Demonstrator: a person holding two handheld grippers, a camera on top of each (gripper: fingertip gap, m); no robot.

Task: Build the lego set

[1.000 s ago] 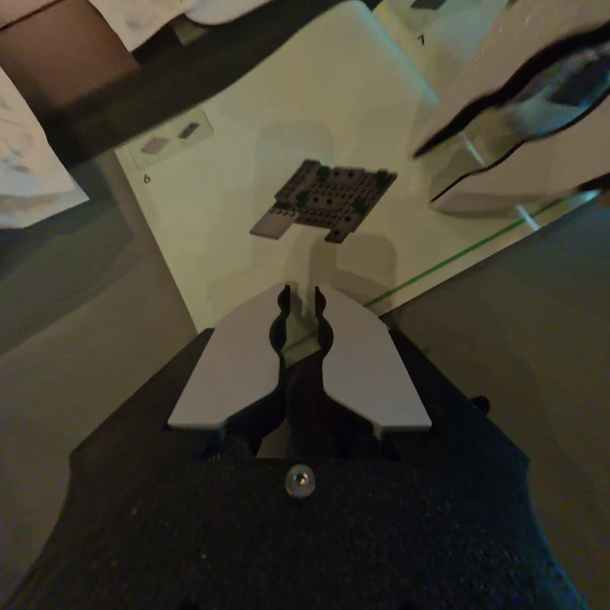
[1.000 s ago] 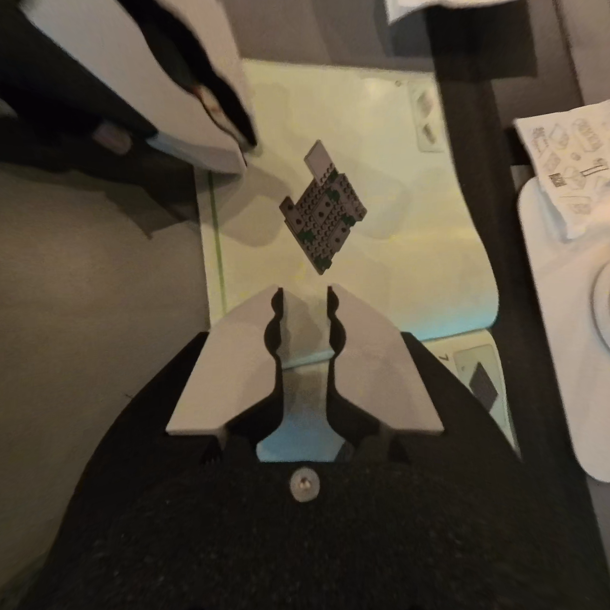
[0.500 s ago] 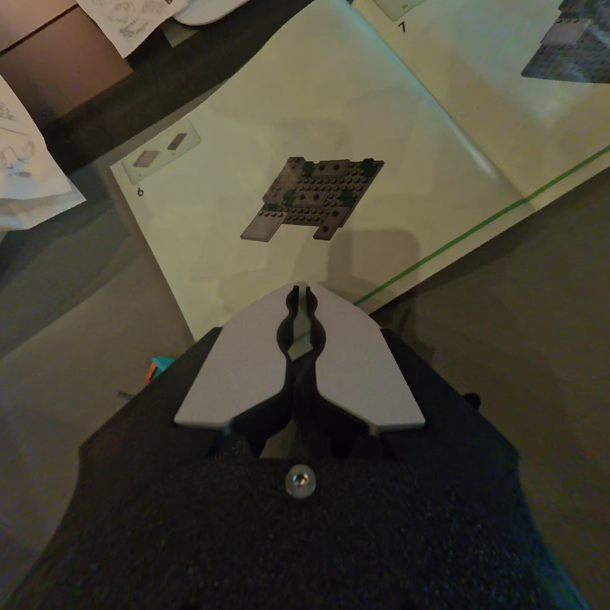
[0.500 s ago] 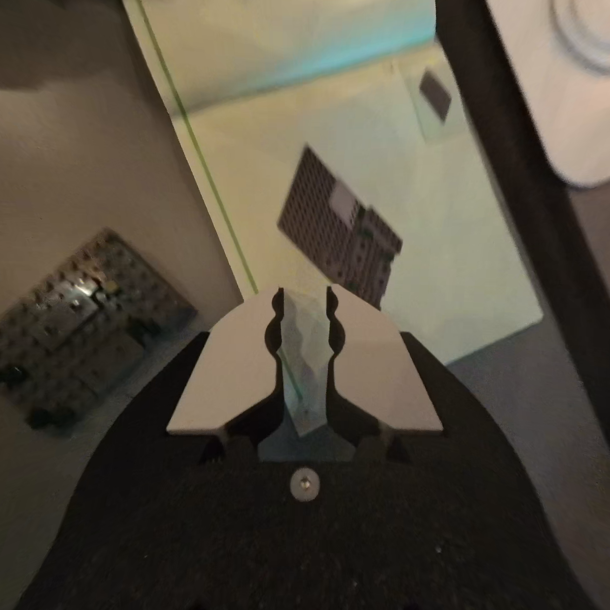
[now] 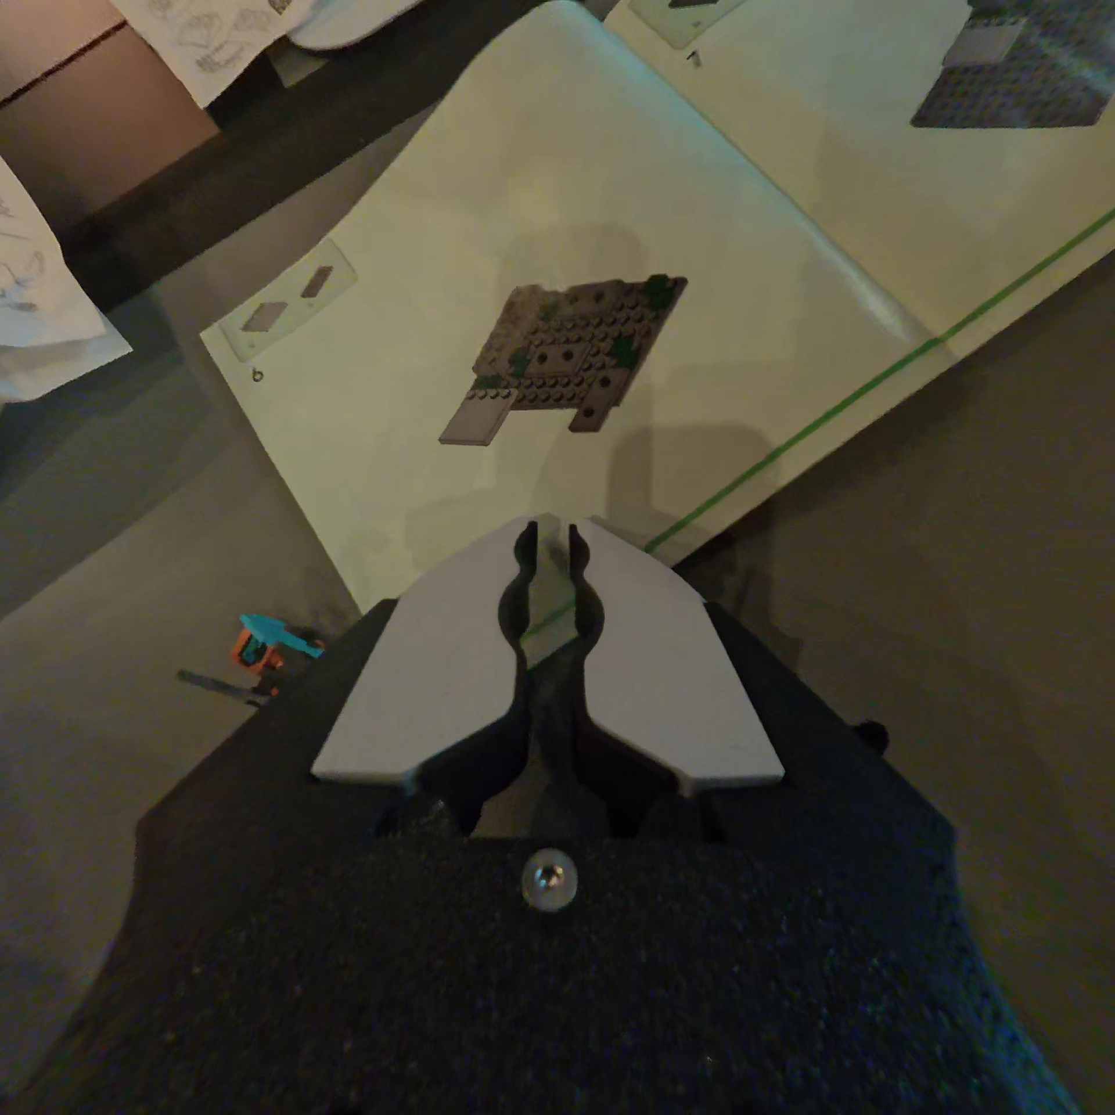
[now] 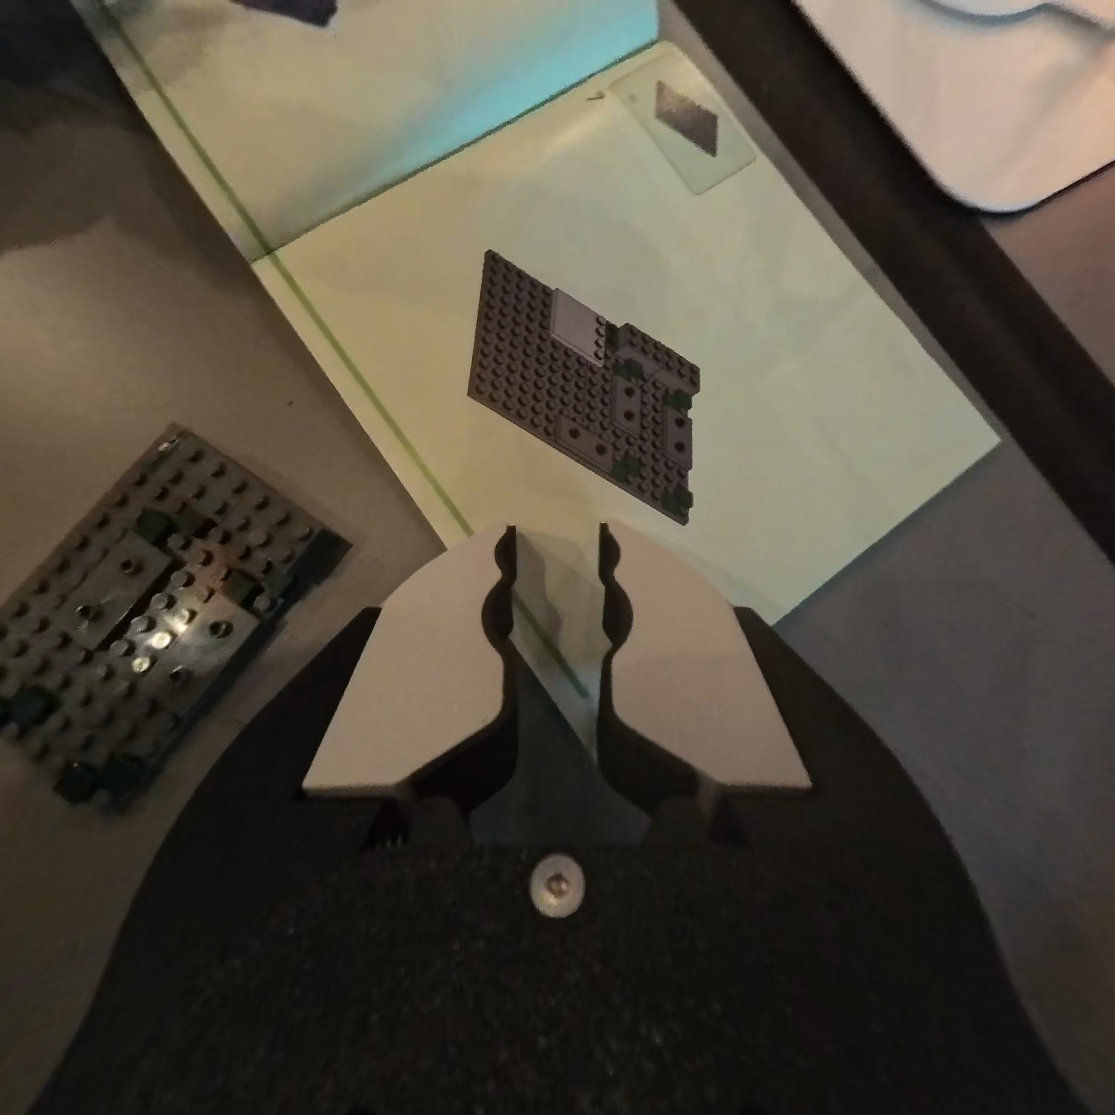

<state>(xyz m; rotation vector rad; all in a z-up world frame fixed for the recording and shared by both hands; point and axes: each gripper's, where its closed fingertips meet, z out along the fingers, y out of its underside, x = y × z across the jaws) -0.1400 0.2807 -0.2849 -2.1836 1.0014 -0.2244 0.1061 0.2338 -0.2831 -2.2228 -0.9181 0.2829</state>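
Both grippers hang above the open instruction booklet (image 5: 543, 199), holding nothing; this looks like a check of the next step, not a pick.

Left gripper (image 5: 549, 528): fingers nearly together, only a thin slit between the tips, nothing in it. It sits over the near edge of the left page, whose drawing shows a grey plate assembly with green bits.

Right gripper (image 6: 555, 531): fingers apart with a clear gap, empty. It sits over the near corner of the right page, whose drawing shows a bigger studded plate under the assembly.

The real lego build (image 6: 139, 609), a grey studded plate with dark green pieces, lies flat on the bench (image 6: 151, 338) just left of the booklet, near the right gripper and within reach. Probably parked there so it can be compared with the page.

A small orange-and-teal piece (image 5: 265, 648) lies on the bench beside the left gripper, left of the booklet. Loose printed sheets (image 5: 42, 301) sit at far left.

Judgement: next part not yet picked.
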